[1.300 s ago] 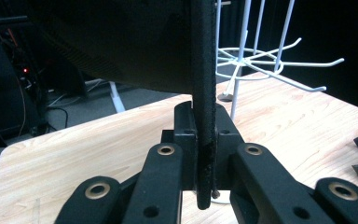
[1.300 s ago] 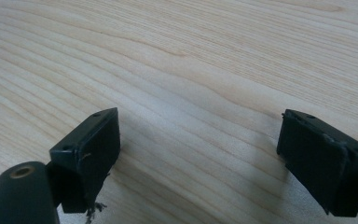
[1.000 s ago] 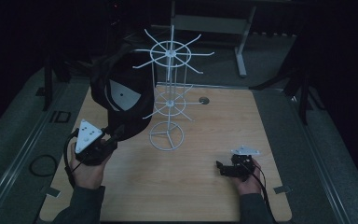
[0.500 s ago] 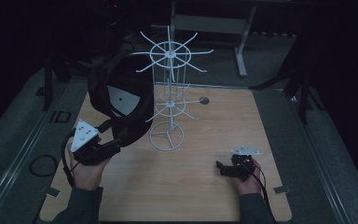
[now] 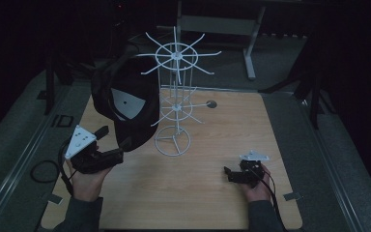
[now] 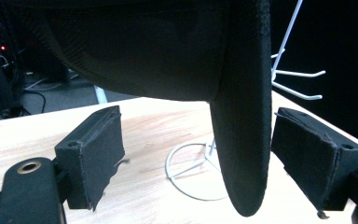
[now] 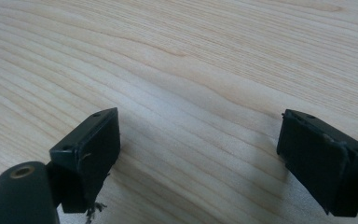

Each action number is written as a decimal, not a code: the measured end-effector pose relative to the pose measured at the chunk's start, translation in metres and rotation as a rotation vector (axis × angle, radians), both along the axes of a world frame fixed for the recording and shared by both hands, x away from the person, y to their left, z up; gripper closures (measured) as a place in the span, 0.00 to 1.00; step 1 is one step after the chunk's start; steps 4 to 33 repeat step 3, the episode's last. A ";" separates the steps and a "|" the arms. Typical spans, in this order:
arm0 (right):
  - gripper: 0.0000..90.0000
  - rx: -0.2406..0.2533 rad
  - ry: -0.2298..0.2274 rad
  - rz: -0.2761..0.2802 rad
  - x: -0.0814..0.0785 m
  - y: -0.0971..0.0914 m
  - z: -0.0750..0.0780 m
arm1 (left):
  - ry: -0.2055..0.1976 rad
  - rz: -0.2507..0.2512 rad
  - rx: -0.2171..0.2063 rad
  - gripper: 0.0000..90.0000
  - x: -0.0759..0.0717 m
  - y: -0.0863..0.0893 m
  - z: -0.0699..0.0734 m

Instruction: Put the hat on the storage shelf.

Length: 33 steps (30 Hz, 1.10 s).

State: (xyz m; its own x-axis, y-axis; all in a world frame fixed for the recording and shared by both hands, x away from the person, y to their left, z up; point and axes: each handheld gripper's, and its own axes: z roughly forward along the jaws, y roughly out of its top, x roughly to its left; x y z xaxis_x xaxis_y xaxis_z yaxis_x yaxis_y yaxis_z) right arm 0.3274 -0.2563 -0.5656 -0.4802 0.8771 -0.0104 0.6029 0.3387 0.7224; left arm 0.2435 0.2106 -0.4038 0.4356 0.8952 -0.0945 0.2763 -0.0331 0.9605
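Observation:
A black cap (image 5: 125, 104) with a white patch hangs from a left arm of the white wire rack (image 5: 175, 96), brim pointing down. My left gripper (image 5: 110, 143) sits just below and left of it. Its jaws have just been opening and now stand wide; the cap's brim (image 6: 242, 140) hangs between the pads (image 6: 98, 144) without touching either. The rack's ring base (image 6: 191, 172) rests on the table behind the brim. My right gripper (image 5: 229, 174) lies low on the table at the front right, open, with bare wood between its jaws (image 7: 200, 140).
The wooden table (image 5: 212, 203) has a small round hole (image 5: 211, 103) behind the rack. Grey sloped surfaces border it left and right, with a coiled cable (image 5: 43, 171) at the left. A metal stand leg (image 5: 249, 48) rises behind the table.
My left gripper's jaws have spread apart and let go of the cap's brim; the cap stays hanging on the rack. Both hands have kept their places.

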 end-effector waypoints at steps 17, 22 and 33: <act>0.14 0.000 0.000 0.000 0.000 0.000 0.000 | -0.001 -0.004 -0.007 0.19 -0.003 0.001 0.000; 0.14 0.000 0.000 0.000 0.000 0.000 0.000 | -0.001 -0.004 -0.007 0.19 -0.003 0.001 0.000; 0.14 0.000 0.000 0.000 0.000 0.000 0.000 | -0.001 -0.004 -0.007 0.19 -0.003 0.001 0.000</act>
